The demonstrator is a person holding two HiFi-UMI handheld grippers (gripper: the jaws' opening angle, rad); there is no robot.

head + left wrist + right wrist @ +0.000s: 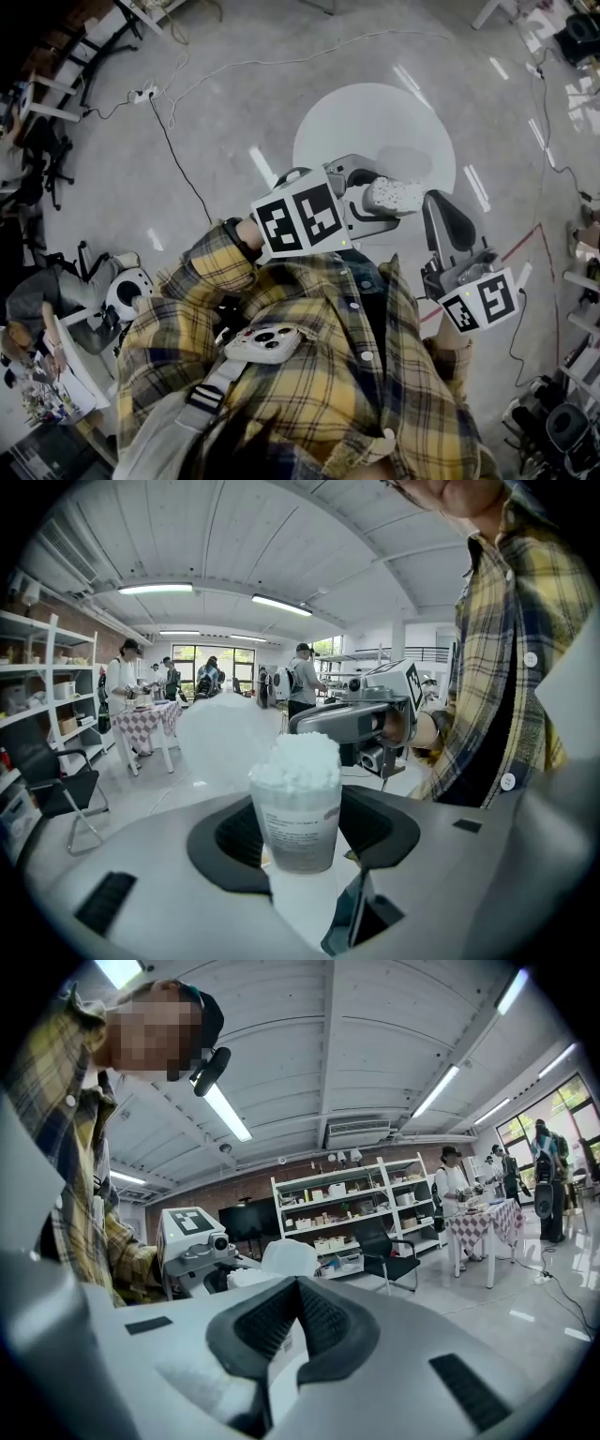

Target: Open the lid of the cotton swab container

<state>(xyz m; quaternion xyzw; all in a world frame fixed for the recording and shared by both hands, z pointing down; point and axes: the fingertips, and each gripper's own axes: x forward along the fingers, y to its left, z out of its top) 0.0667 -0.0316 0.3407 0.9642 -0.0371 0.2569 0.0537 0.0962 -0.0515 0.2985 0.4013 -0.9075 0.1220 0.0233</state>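
Observation:
In the left gripper view, the cotton swab container [298, 822] is a clear tub with a printed label. It stands upright between the pads of my left gripper [300, 841], which is shut on it. White swab heads [298, 761] bulge out of its open top. A pale translucent lid [225, 741] hangs tipped back behind it. From the head view the container [396, 195] lies sideways in my left gripper [371, 202]. My right gripper [436, 201] is just right of it, shut and empty. The right gripper view shows its jaws [295, 1290] closed, with the lid [289, 1257] beyond.
A round white table [323, 127] stands on the grey floor below the grippers. Cables [178, 155] run across the floor at the left. Shelves [347, 1208], a chair [394, 1255], a checkered table [145, 719] and several people fill the room beyond.

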